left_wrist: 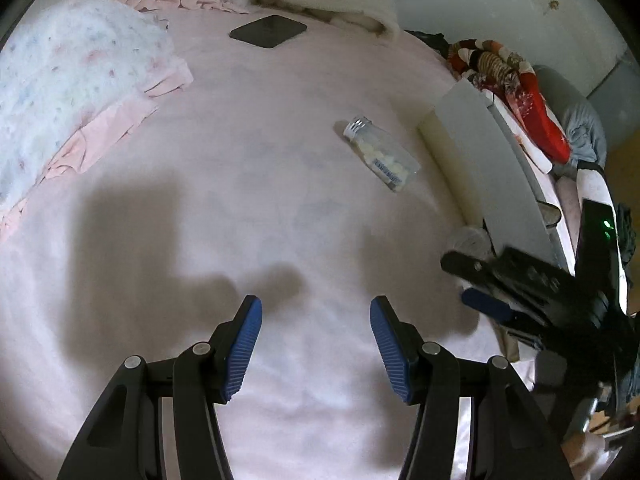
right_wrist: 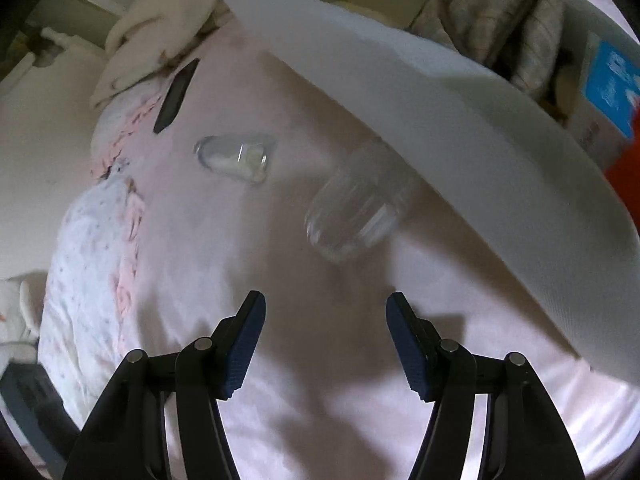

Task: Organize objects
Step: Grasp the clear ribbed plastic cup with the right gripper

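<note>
A clear pill bottle (left_wrist: 378,152) with white tablets and a silver cap lies on its side on the pink bedsheet (left_wrist: 240,208), well ahead of my left gripper (left_wrist: 316,320). That gripper hangs open over bare sheet with nothing between its blue pads. In the blurred right wrist view the pill bottle (right_wrist: 236,160) lies at the upper left. A ribbed clear jar (right_wrist: 356,208) lies on its side against the white box (right_wrist: 460,128), just ahead of my right gripper (right_wrist: 326,316), which is open and holds nothing. The left wrist view shows the right gripper (left_wrist: 472,284) beside that jar (left_wrist: 470,240).
A dark flat rectangular object (left_wrist: 268,31) lies far back on the sheet. Floral pillows (left_wrist: 80,80) lie along the left. The white box (left_wrist: 480,152) stands at the bed's right edge, with bundled red and patterned cloth (left_wrist: 520,92) behind it. A blue-and-white package (right_wrist: 612,80) sits beyond the box.
</note>
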### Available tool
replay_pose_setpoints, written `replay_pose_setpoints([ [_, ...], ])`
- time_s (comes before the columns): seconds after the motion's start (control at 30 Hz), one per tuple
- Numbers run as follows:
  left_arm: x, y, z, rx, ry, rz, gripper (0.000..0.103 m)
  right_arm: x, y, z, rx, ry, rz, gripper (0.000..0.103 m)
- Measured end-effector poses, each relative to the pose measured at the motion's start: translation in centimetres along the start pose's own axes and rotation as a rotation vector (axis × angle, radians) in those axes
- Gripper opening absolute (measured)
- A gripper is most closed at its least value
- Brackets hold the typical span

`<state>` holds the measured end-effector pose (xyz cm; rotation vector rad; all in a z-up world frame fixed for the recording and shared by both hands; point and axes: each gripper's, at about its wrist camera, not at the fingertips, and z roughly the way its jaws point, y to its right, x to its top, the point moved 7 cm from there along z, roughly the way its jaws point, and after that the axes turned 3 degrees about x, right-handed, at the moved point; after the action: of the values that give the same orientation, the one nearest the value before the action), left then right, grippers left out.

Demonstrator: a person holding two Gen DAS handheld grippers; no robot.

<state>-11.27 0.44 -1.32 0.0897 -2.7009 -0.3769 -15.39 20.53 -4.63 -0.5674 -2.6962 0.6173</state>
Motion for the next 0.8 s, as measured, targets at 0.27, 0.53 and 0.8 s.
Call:
replay_pose_setpoints([
  [0.27, -0.1, 0.2, 0.0, -0.013, 0.001, -0.012, 0.054, 2.6, 0.8, 0.5, -0.105, 0.162, 0.082, 0.06],
  [0.53, -0.2, 0.4, 0.0, -0.003, 0.006, 0.009, 0.054, 2.3, 0.8, 0.2, -0.031, 0.188, -0.001, 0.051],
  [0.8, 0.1, 0.3, -0.5, 0.019, 0.031, 0.015, 0.054, 1.0, -3.7, 0.1, 0.101, 0.144, -0.153, 0.051],
])
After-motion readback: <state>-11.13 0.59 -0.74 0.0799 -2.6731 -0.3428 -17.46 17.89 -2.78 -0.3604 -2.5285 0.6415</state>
